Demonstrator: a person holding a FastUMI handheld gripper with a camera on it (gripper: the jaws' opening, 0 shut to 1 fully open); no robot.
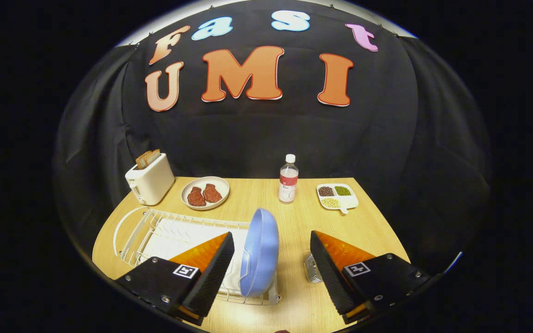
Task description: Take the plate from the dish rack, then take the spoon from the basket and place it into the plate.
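A light blue plate (259, 252) stands on edge at the right end of the white wire dish rack (155, 226) on the wooden table. My gripper (271, 263) is open above the table's near edge. The plate's lower part lies in the gap between the two fingers, nearer the left fingertip (213, 273), and neither pad touches it. A small metal mesh basket (312, 268) stands just inside the right finger (329, 273), mostly hidden behind it. I cannot make out a spoon in it.
At the back of the wooden table (377, 231) stand a white toaster (150, 180) holding bread, a plate of brown meat pieces (205, 193), a clear bottle (288, 180) and a small divided dish of beans (337, 196). Bare tabletop lies right of the plate.
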